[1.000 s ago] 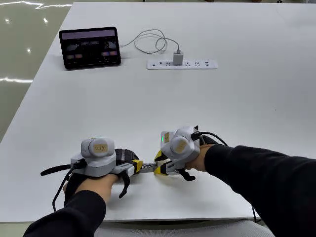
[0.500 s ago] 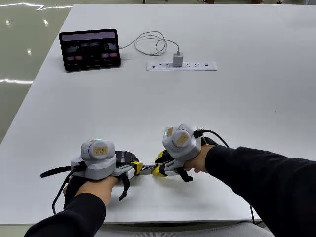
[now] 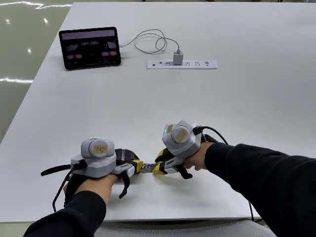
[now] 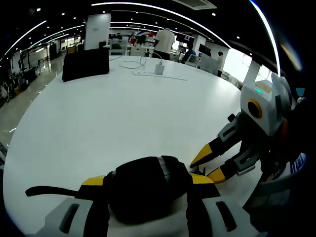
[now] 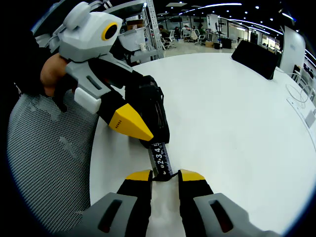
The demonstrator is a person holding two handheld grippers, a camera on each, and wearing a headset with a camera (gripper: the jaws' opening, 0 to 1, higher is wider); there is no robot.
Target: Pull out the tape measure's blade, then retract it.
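**A:** Where is the tape measure [image 5: 149,108]?

**B:** Near the front edge of the table [image 3: 197,98], in the left gripper [image 4: 148,180]. That gripper's fingers are spread around the black case, one yellow tip on each side, pressed against it.

**A:** And the blade [image 5: 161,159]?

**B:** Only a short stretch of it is out. The numbers 2 to 5 can be read on it in the right gripper view. It runs straight from the case to the right gripper [image 5: 164,177].

**A:** What are that gripper's fingers doing?

**B:** They stand narrow, closed on the tip of the blade, which sits between the two yellow tips.

**A:** How do the two grippers lie to each other?

**B:** Near one another, fingertips facing fingertips, with just the bared bit of blade between them.

**A:** Anything else on the table?

**B:** Yes, on the far side, well apart from the grippers. A tablet [image 3: 90,48] is propped up with its screen lit. To its right lies a white power strip [image 3: 192,64] with a charger [image 3: 177,57] plugged in, and a cable [image 3: 148,42] loops from the charger toward the tablet.
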